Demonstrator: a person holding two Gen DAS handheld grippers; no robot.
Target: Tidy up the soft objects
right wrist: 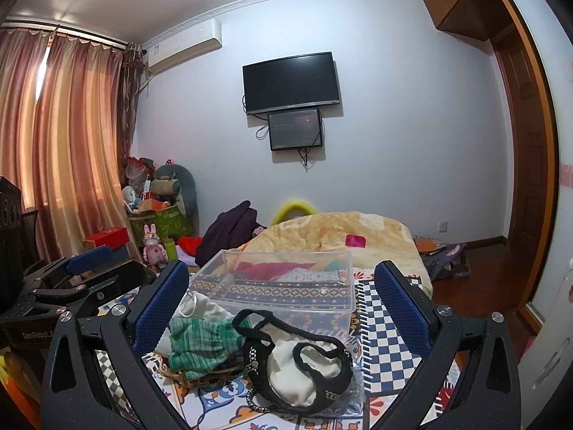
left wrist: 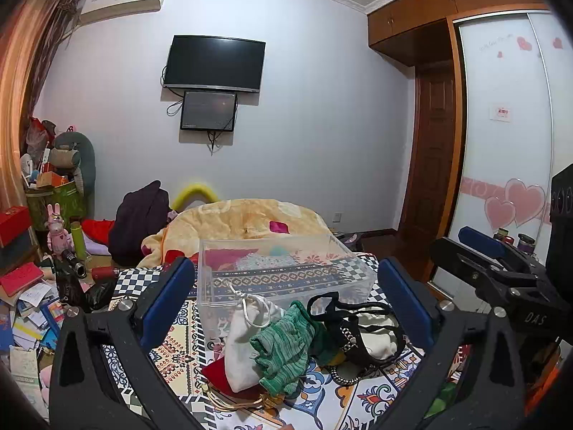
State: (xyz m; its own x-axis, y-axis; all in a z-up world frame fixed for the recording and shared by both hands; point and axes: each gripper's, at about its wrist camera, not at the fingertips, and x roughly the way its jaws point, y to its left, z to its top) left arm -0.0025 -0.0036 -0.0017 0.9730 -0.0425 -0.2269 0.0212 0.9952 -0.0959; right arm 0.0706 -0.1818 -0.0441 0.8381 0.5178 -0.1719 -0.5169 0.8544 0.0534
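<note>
A pile of soft things lies on the patterned bed cover in front of a clear plastic box (left wrist: 283, 268) (right wrist: 286, 286). It holds a white drawstring pouch (left wrist: 247, 344) (right wrist: 200, 304), a green knitted cloth (left wrist: 286, 351) (right wrist: 200, 344), a white and black-trimmed garment (left wrist: 361, 333) (right wrist: 304, 369) and a red pouch (left wrist: 218, 376). My left gripper (left wrist: 286, 311) is open and empty, hovering over the pile. My right gripper (right wrist: 283, 311) is open and empty over the garment. Each gripper shows at the edge of the other's view.
A yellow blanket (left wrist: 250, 222) (right wrist: 340, 236) lies bunched behind the box. Dark clothes (left wrist: 143, 222), toys and papers (left wrist: 32, 308) clutter the left side. A wardrobe (left wrist: 501, 125) and a door stand at the right. A TV (left wrist: 215, 62) hangs on the far wall.
</note>
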